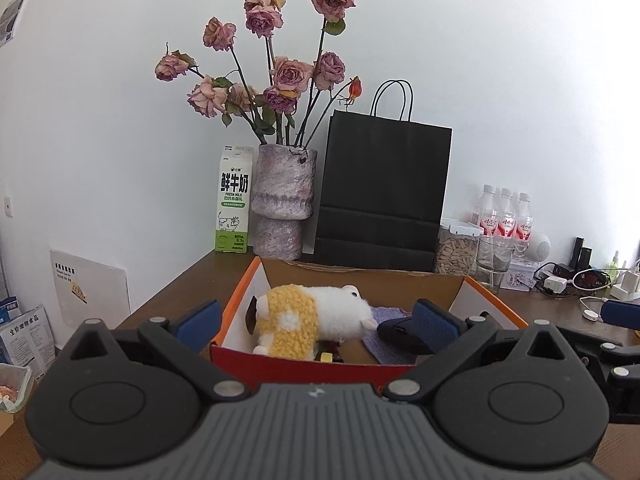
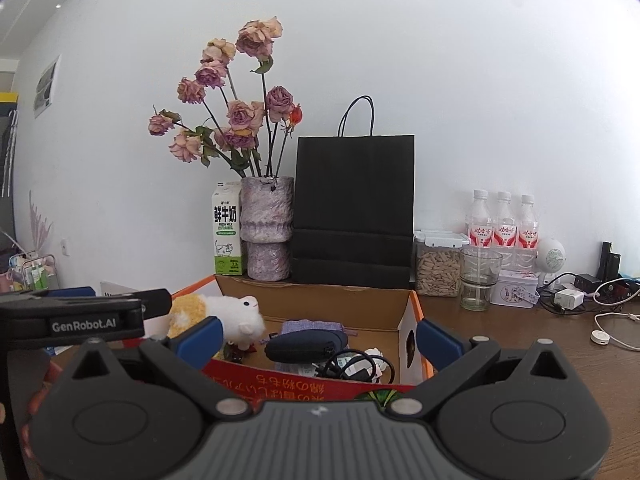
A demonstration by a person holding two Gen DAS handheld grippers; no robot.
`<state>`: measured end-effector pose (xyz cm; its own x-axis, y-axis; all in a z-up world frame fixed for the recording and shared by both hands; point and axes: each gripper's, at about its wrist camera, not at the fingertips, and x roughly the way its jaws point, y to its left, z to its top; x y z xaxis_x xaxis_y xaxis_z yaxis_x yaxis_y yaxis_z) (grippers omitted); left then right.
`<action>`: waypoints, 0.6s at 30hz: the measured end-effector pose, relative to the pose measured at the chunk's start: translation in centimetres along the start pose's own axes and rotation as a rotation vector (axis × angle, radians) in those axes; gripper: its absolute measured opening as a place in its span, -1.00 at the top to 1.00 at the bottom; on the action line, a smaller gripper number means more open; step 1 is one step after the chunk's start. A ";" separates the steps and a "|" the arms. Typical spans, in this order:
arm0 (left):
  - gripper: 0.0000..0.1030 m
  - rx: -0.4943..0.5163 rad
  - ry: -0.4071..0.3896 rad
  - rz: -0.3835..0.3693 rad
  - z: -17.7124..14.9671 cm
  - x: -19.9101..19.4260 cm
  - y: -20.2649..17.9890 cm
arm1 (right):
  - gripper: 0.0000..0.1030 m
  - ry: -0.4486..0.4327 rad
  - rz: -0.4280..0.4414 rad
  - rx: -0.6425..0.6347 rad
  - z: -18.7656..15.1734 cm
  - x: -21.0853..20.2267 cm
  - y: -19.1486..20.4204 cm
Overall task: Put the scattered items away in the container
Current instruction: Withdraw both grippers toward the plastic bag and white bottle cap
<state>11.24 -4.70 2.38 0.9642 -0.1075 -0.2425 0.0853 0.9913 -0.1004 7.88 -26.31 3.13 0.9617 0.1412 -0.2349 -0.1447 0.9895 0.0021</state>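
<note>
A: Box [image 2: 344, 307] sits on the wooden table [image 2: 560, 360], open-topped, before the black paper bag [image 2: 354, 204] and the vase of dried roses [image 2: 266, 226].

B: What lies inside?

A: The plush toy [image 1: 308, 320] on its side, a purple cloth [image 2: 310, 327], a dark pouch [image 2: 302, 347] and a coiled black cable [image 2: 352, 365].

B: And the grippers?

A: The left gripper [image 1: 316, 320] hangs at the near edge of the box, fingers spread wide, holding nothing. The right gripper [image 2: 318, 340] is likewise spread and empty.
</note>
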 end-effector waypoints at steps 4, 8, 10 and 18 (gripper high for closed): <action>-1.00 0.003 0.029 -0.005 -0.8 -0.9 0.5 | -1.00 0.035 -0.004 -0.006 -1.1 -1.2 0.0; -1.00 0.007 0.069 -0.009 -2.2 -1.6 1.0 | -1.00 0.076 -0.010 -0.012 -2.4 -2.1 -0.2; -1.00 0.012 0.089 -0.006 -2.8 -1.8 1.1 | -1.00 0.097 -0.018 -0.015 -3.1 -2.6 -0.4; -1.00 0.046 0.130 0.019 -5.1 -2.8 1.6 | -1.00 0.185 -0.074 -0.003 -5.9 -3.4 -2.3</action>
<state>7.39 -3.23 -2.03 0.9252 -0.0946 -0.3675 0.0814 0.9954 -0.0511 3.61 -29.24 -1.82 0.9108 0.0592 -0.4085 -0.0758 0.9968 -0.0244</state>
